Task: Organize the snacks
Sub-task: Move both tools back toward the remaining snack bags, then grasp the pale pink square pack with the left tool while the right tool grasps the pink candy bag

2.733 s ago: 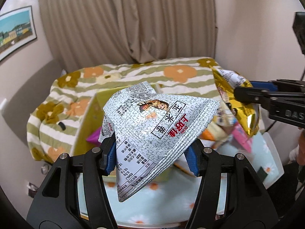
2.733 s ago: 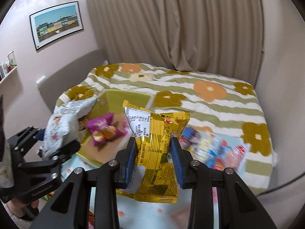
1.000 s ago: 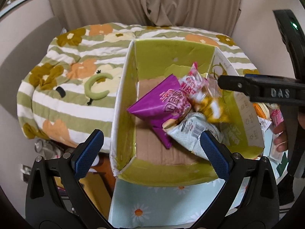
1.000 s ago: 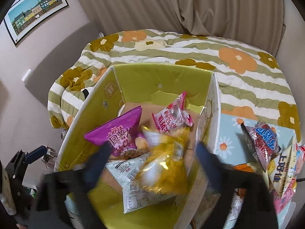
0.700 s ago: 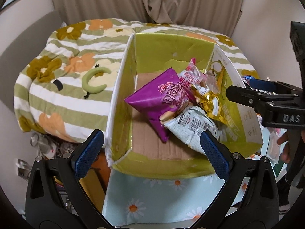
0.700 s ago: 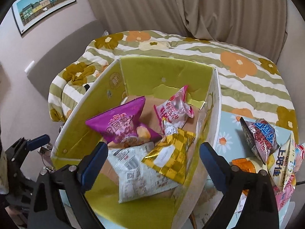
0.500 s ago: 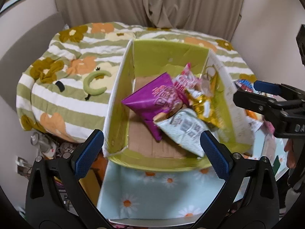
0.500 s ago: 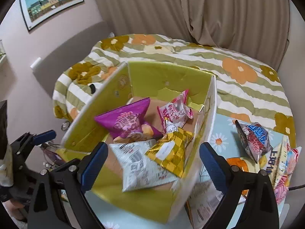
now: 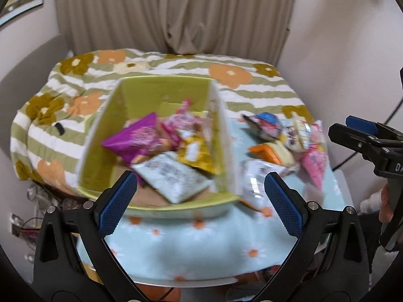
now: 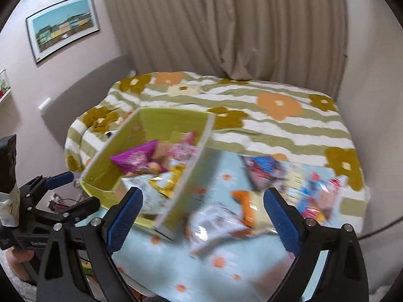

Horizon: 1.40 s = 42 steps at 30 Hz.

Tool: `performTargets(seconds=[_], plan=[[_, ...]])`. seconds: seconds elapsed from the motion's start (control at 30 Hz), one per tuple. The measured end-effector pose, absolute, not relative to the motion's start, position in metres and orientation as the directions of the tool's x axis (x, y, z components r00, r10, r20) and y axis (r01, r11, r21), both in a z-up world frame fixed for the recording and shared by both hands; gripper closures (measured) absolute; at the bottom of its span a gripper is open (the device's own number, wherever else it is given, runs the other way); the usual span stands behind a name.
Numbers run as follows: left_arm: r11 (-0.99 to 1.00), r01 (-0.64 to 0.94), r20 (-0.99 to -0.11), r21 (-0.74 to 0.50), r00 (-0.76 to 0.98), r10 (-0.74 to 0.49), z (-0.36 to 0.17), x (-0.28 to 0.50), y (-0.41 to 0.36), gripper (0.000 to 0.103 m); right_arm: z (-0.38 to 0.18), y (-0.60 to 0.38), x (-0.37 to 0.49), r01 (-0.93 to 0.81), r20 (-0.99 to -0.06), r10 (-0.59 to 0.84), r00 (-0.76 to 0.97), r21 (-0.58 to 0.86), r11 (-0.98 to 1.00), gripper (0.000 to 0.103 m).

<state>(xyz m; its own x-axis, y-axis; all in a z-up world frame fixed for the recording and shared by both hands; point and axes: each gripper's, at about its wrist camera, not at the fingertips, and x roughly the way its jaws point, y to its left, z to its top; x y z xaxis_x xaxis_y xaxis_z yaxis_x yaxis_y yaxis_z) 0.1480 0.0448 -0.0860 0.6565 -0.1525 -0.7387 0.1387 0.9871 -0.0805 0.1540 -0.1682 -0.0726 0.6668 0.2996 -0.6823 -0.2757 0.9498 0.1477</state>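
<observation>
A yellow-green cardboard box stands on the left of the table and also shows in the right wrist view. Inside it lie a purple bag, a pink bag, a gold bag and a white printed bag. Loose snack bags lie on the table to the right of the box; the right wrist view shows them blurred. My left gripper is open and empty, held back from the box. My right gripper is open and empty above the table.
The table has a light blue daisy cloth. Behind it is a bed with a striped flower quilt, then curtains. A framed picture hangs on the left wall. Cables lie on the floor at the left.
Both grippers let go of their bags, the white one and the gold one, which now lie in the box. Both have pulled back and up from the box, still open.
</observation>
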Motion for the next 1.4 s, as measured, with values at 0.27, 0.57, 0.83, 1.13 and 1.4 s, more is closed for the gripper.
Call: performTargets(seconds=[0.27, 0.57, 0.83, 1.13, 1.4], plan=[[0.976, 0.199, -0.742, -0.089, 0.641, -0.198, -0.093, 0.129, -0.031, 0.002, -0.083, -0.265, 0.125, -0.157, -0.694, 0.226, 0.683, 0.163, 0.974, 0.007], [0.963, 0.25, -0.779, -0.102, 0.582, -0.234, -0.128, 0.121, -0.114, 0.002, -0.11, -0.342, 0.115, -0.114, -0.731, 0.212, 0.649, 0.181, 0.977, 0.007], [0.919, 0.372, -0.832, -0.129, 0.464, -0.304, -0.179, 0.132, -0.175, 0.002, -0.153, -0.371, 0.134, -0.133, -0.763, 0.239, 0.601, 0.2, 0.971, 0.007], [0.84, 0.528, -0.893, -0.127, 0.308, -0.328, -0.244, 0.148, -0.219, 0.003, -0.195, -0.375, 0.166, -0.195, -0.79, 0.275, 0.548, 0.199, 0.96, 0.007], [0.804, 0.589, -0.922, -0.087, 0.258, -0.289, -0.279, 0.147, -0.24, 0.008, -0.219, -0.362, 0.178, -0.279, -0.797, 0.307, 0.52, 0.18, 0.943, 0.007]])
